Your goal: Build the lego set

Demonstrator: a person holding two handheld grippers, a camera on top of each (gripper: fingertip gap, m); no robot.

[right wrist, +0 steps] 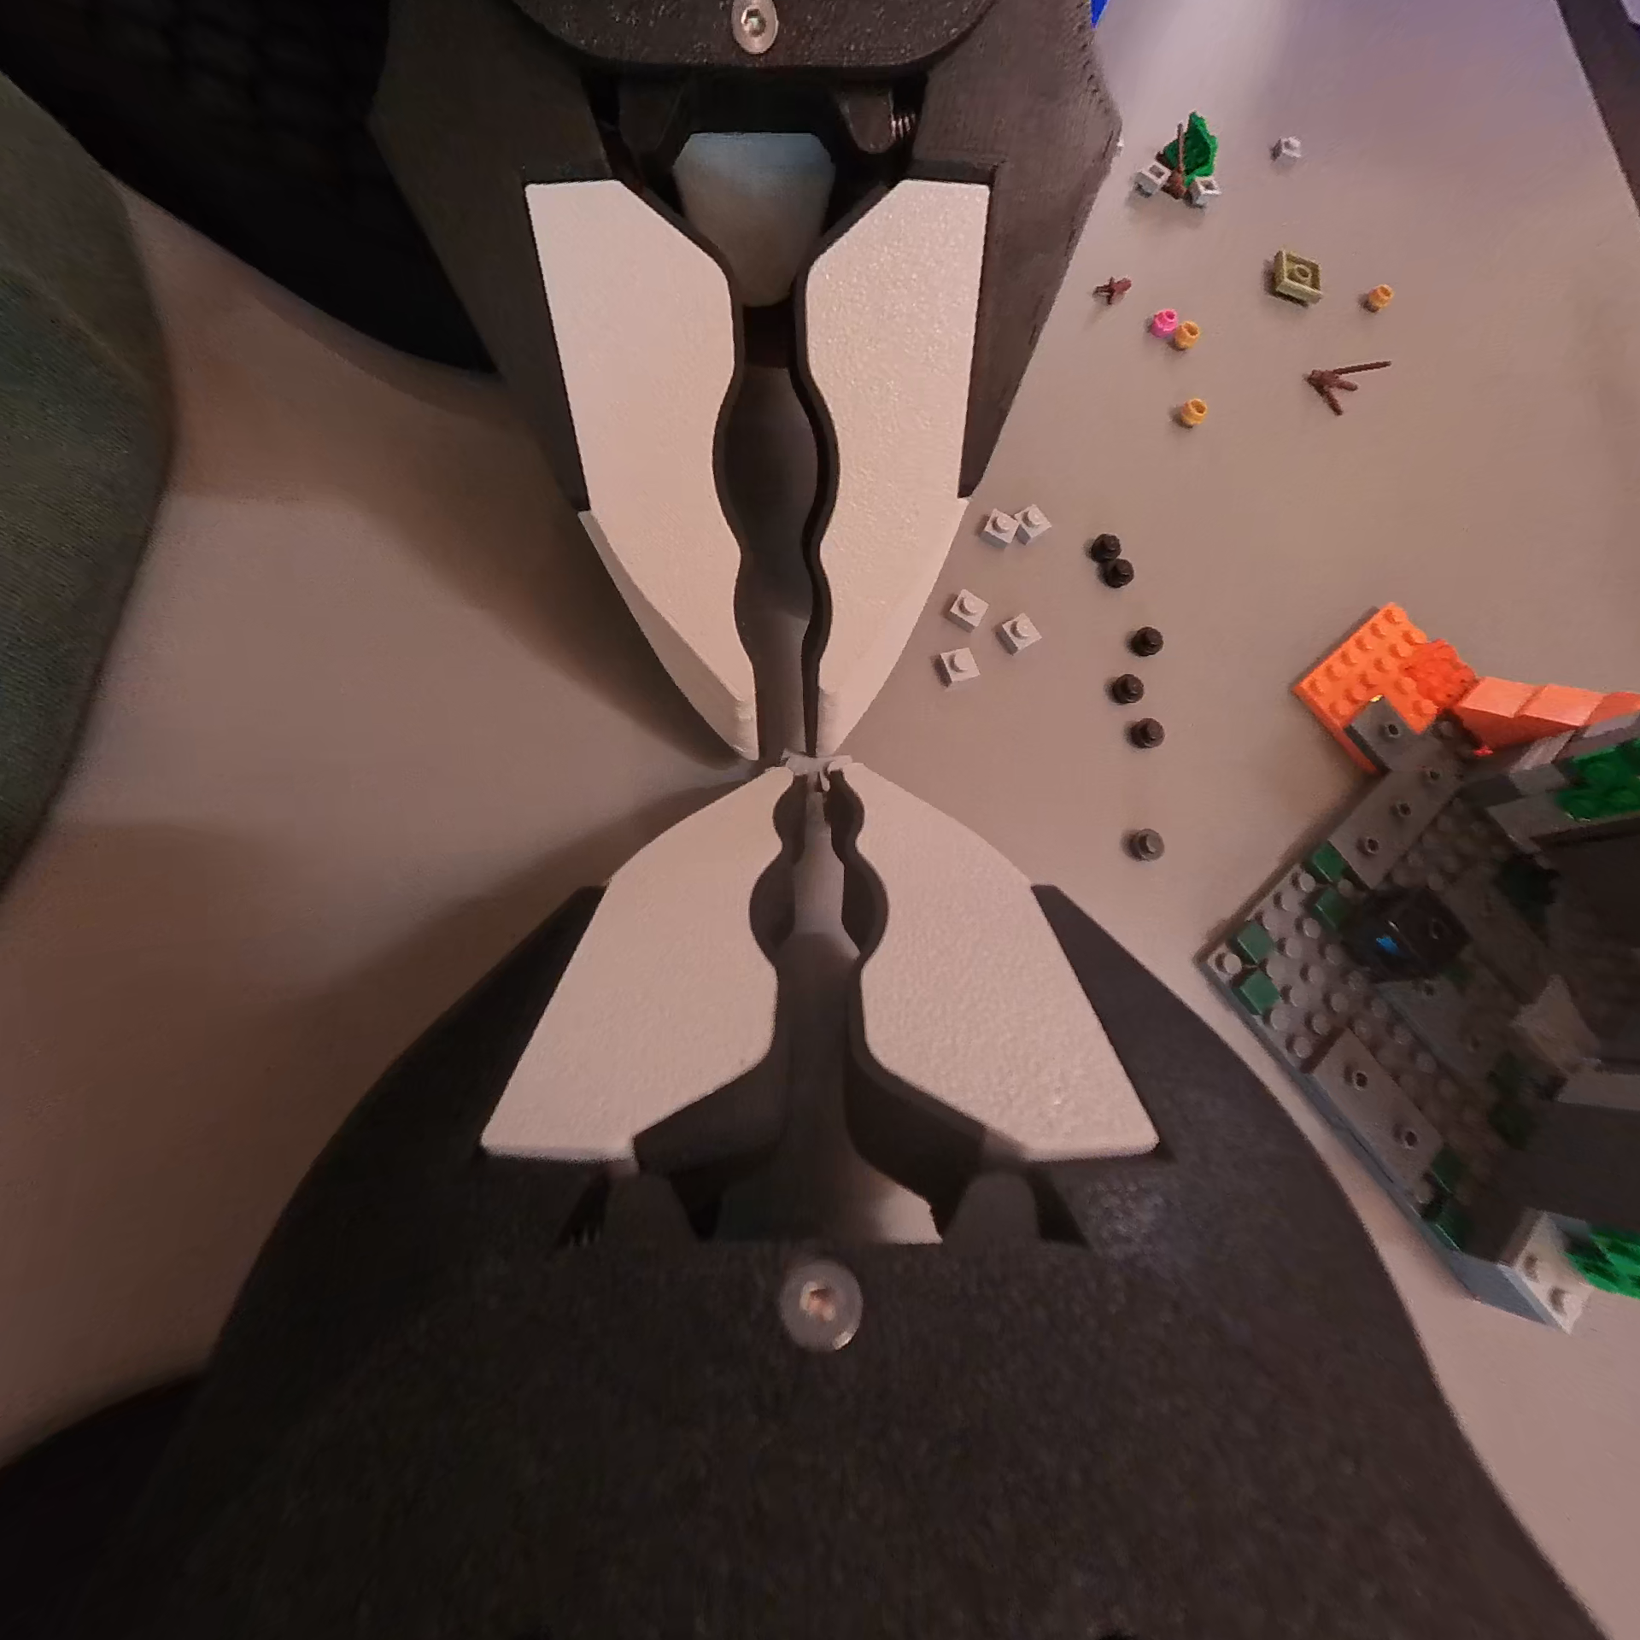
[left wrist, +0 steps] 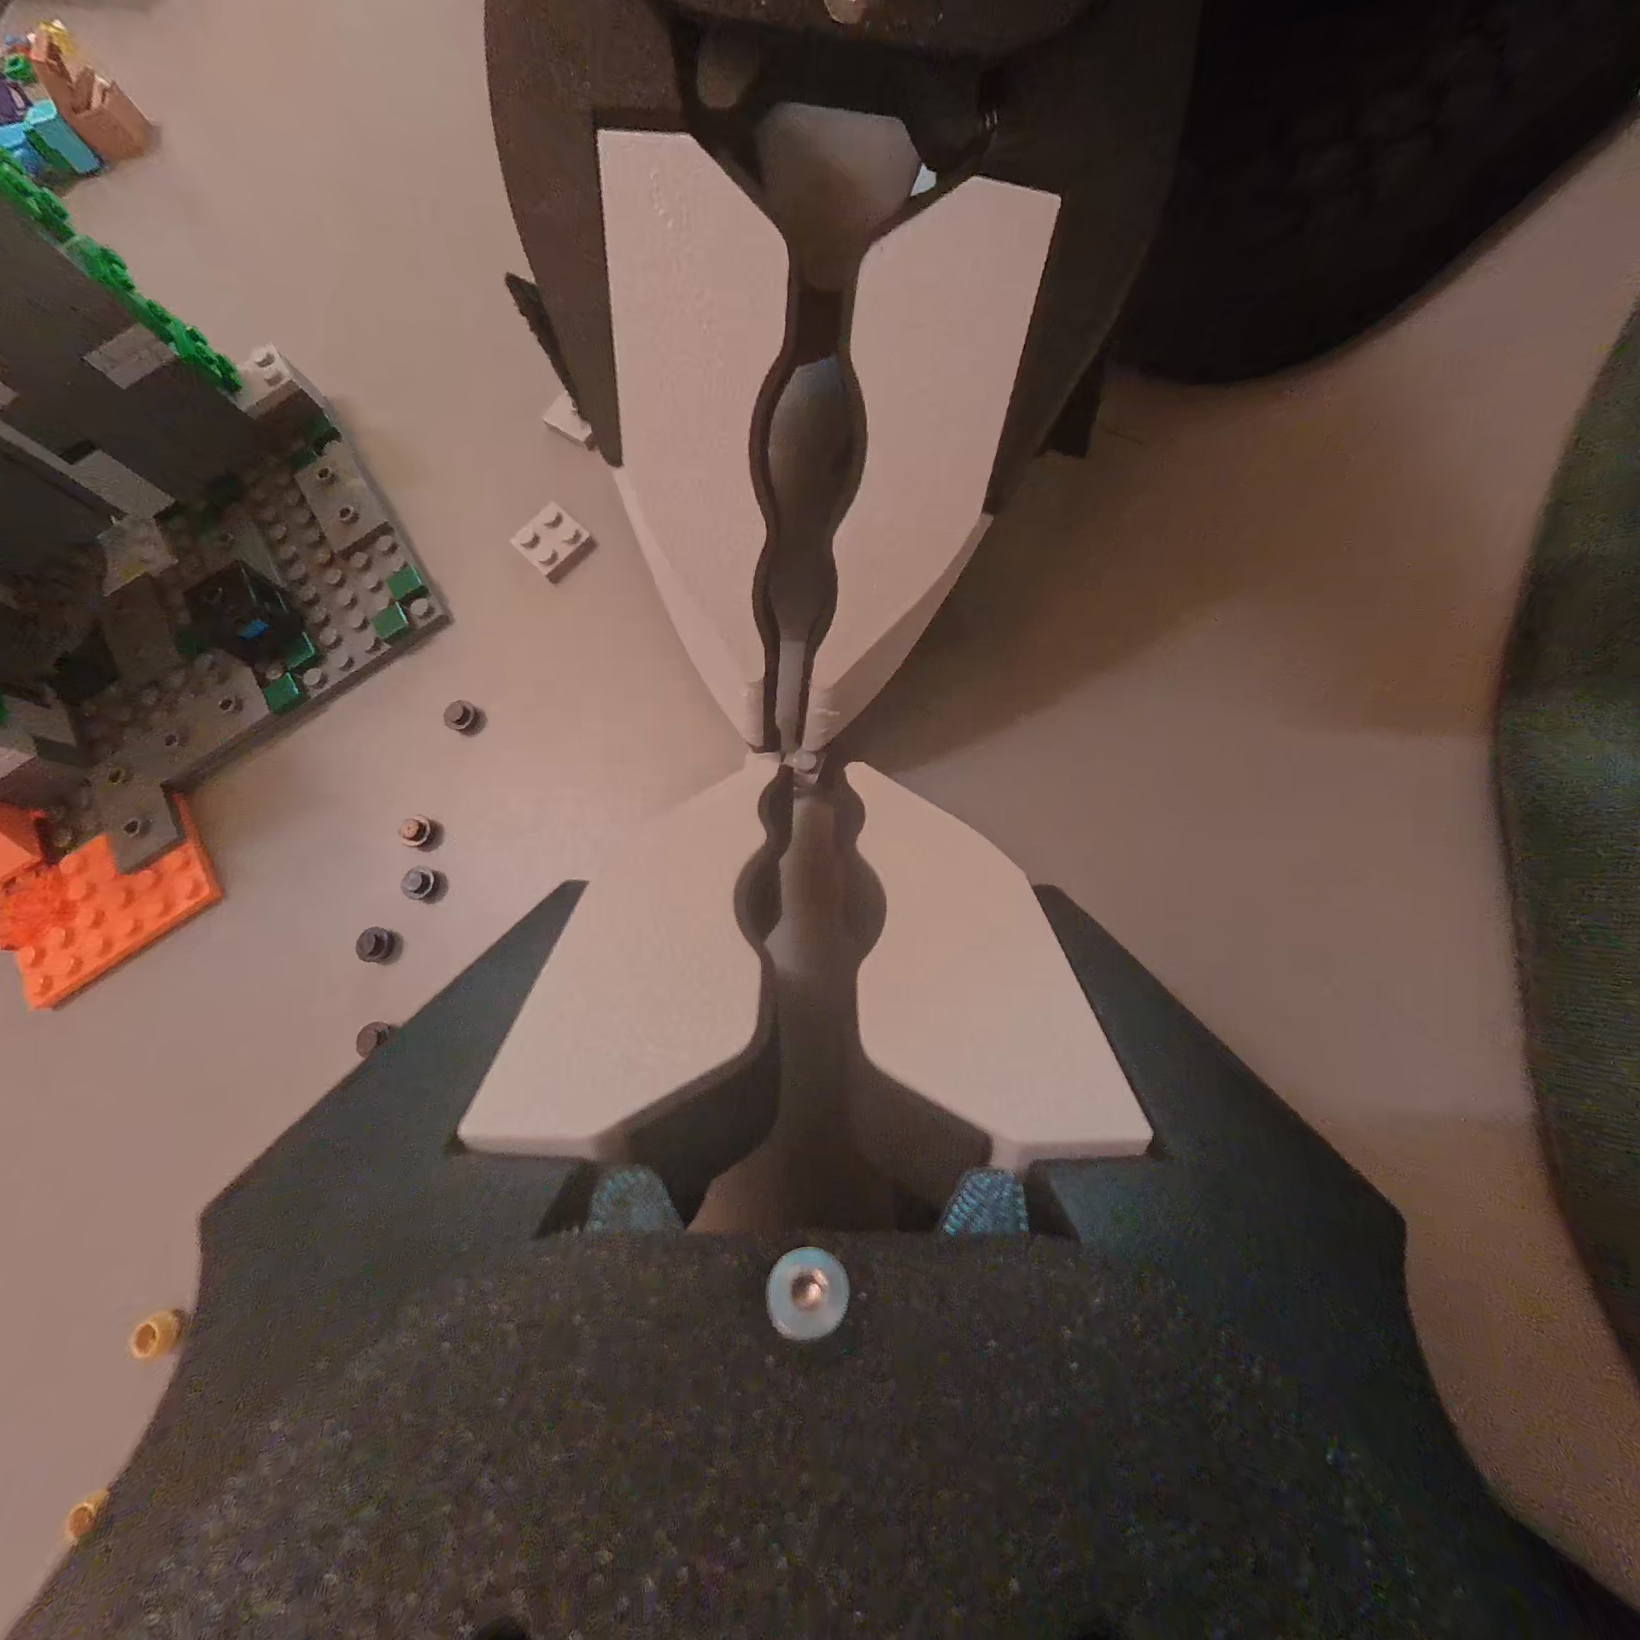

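Note:
My two grippers meet tip to tip above the table. In the left wrist view my left gripper [left wrist: 792, 781] comes from below and my right gripper [left wrist: 788, 738] from above, both with jaws closed. A tiny light grey lego piece [left wrist: 806, 761] is pinched where the tips meet; I cannot tell if it is one piece or two. The right wrist view shows the same: right gripper [right wrist: 815, 788], left gripper [right wrist: 785, 738], grey piece [right wrist: 818, 761]. The partly built set [left wrist: 266, 603] with its orange plate [left wrist: 98, 914] stands on the table, also in the right wrist view [right wrist: 1420, 976].
Loose parts lie between the grippers and the set: a grey 2x2 plate [left wrist: 552, 540], dark round studs [left wrist: 460, 715] [right wrist: 1145, 641], small grey plates [right wrist: 967, 611], orange round pieces [right wrist: 1194, 413], a brown twig [right wrist: 1340, 377], a small tree [right wrist: 1185, 155]. Dark green fabric [left wrist: 1571, 799] borders the other side. Only a small space, under 4 cm, lies between the two pairs of fingers.

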